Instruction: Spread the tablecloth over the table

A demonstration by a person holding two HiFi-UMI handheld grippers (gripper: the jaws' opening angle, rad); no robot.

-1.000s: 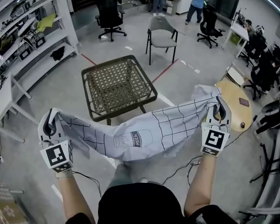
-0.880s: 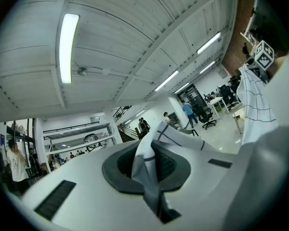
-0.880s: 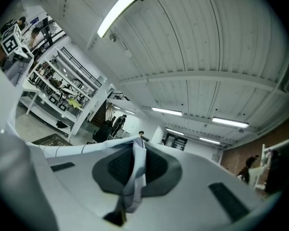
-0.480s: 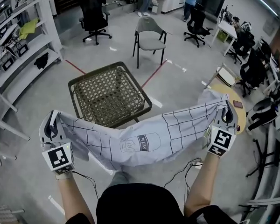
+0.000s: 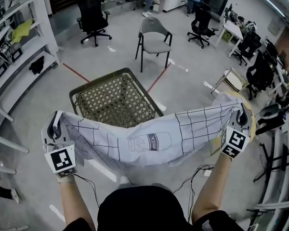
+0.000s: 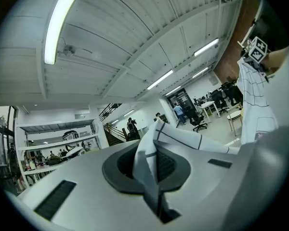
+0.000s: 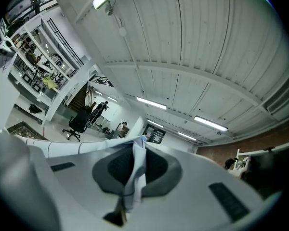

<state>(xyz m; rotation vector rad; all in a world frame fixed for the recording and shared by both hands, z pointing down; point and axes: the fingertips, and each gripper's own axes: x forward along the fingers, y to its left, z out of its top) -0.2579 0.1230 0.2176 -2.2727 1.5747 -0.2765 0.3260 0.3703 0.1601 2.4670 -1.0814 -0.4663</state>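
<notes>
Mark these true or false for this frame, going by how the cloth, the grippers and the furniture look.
1. Both the left gripper and the right gripper are shut on the tablecloth. True.
2. The tablecloth lies spread over the woven table. False: it hangs sagging in the air between the two grippers, on the person's side of the table, and the tabletop is uncovered.
3. The tablecloth has a grid pattern and a milk bottle drawing near its middle. True.
4. The grey chair stands on top of the woven table. False: it stands on the floor beyond the table.
</notes>
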